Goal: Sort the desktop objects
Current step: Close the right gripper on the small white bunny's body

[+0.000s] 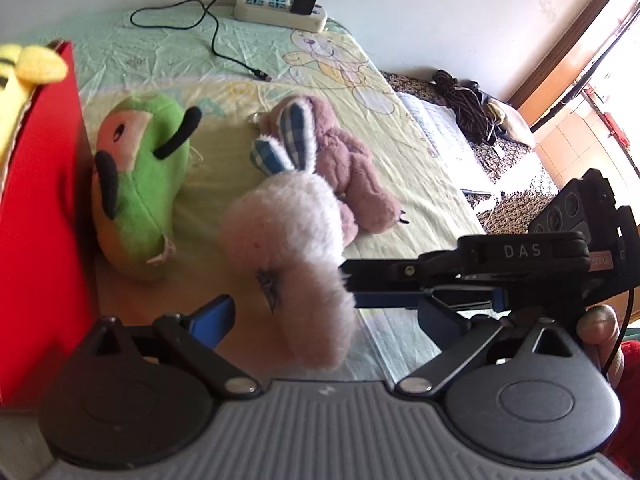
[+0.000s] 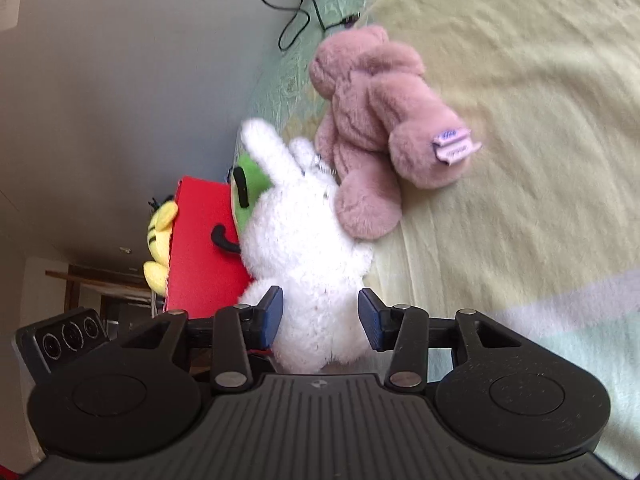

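Left wrist view first: my left gripper [image 1: 304,316] stands with its jaws wide apart, one blue pad low on the left, the other mostly hidden behind my right tool, and nothing is clamped between them. Up close between those jaws is the white plush rabbit [image 1: 292,248], fluffy and rounded, its checked blue ears pointing away from me. My right gripper [image 1: 348,280] comes in from the right side and meets the rabbit's flank. Beyond lie the pink plush bear [image 1: 348,160] and the green plush [image 1: 140,184], which leans against the red box [image 1: 44,184]. A yellow plush [image 1: 24,76] pokes out over the box's top. All of it sits on a pale, crinkled cartoon-print sheet [image 1: 400,184], with a power strip [image 1: 280,10] at the far edge.

Right wrist view now: the rabbit [image 2: 304,248] fills the gap between my right gripper's [image 2: 320,318] blue pads. They sit against its lower body, though I can't tell whether they are squeezing or only touching the fur. The bear [image 2: 372,136] lies just beyond, touching the rabbit.

My read: the rabbit should be very light and squashy, long pile over soft stuffing, so it will compress and may slip. The thick lower body looks like the best hold, not an ear.
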### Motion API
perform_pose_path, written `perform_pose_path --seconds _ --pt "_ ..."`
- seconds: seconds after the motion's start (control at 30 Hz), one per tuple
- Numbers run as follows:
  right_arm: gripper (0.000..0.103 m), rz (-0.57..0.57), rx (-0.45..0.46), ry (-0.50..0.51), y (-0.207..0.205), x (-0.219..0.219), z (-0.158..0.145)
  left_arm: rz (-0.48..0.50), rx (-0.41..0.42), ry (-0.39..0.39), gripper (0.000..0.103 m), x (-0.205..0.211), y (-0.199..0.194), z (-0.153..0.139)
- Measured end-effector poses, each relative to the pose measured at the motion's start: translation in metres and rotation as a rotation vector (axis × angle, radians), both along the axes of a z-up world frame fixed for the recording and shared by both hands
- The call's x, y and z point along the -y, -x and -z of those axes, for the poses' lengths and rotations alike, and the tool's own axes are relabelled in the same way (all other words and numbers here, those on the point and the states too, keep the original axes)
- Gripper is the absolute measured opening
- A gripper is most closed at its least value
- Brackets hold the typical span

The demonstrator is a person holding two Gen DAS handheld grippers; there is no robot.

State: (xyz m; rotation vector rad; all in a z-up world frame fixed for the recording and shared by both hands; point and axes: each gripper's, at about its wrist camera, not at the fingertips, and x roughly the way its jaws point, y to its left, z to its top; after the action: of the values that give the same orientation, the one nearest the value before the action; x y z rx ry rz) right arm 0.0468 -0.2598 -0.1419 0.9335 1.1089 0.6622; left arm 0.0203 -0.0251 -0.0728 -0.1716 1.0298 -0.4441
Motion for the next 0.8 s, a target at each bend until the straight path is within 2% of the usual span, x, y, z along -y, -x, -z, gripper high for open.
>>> perform_pose_path --seconds 0.13,0.23,0.3,0.4,0.53,0.6,0.67,0.8 --pt "0.046 0.043 0.058 -0.008 -0.014 0.008 -0.018 0.002 0.022 0.038 0.100 -0.001 -0.009 -0.005" --pt "0.046 0.021 0.090 -0.007 -0.028 -0.003 -0.026 -0.039 -0.014 0.043 0.100 -0.005 -0.024 0.005" --pt "0.047 -0.007 0.107 -0.004 -0.038 -0.011 -0.031 -0.065 -0.041 0.084 0.100 -0.010 -0.031 0.011" --pt "0.048 -0.025 0.129 0.058 -0.050 -0.030 -0.035 -0.080 -0.048 0.112 0.101 -0.012 -0.032 0.012" --pt "0.051 -0.042 0.153 0.137 -0.060 -0.045 -0.035 -0.040 -0.025 0.107 0.100 -0.001 -0.025 0.007" --pt "0.050 -0.054 0.144 0.165 -0.061 -0.043 -0.032 -0.010 -0.018 0.081 0.099 0.007 -0.020 0.008" --pt "0.048 -0.073 0.097 0.180 -0.061 -0.039 -0.025 0.020 -0.021 0.071 0.099 0.015 -0.015 0.009" --pt "0.040 -0.043 0.042 0.121 -0.053 -0.019 -0.015 0.060 0.009 0.034 0.099 0.022 -0.005 0.004"
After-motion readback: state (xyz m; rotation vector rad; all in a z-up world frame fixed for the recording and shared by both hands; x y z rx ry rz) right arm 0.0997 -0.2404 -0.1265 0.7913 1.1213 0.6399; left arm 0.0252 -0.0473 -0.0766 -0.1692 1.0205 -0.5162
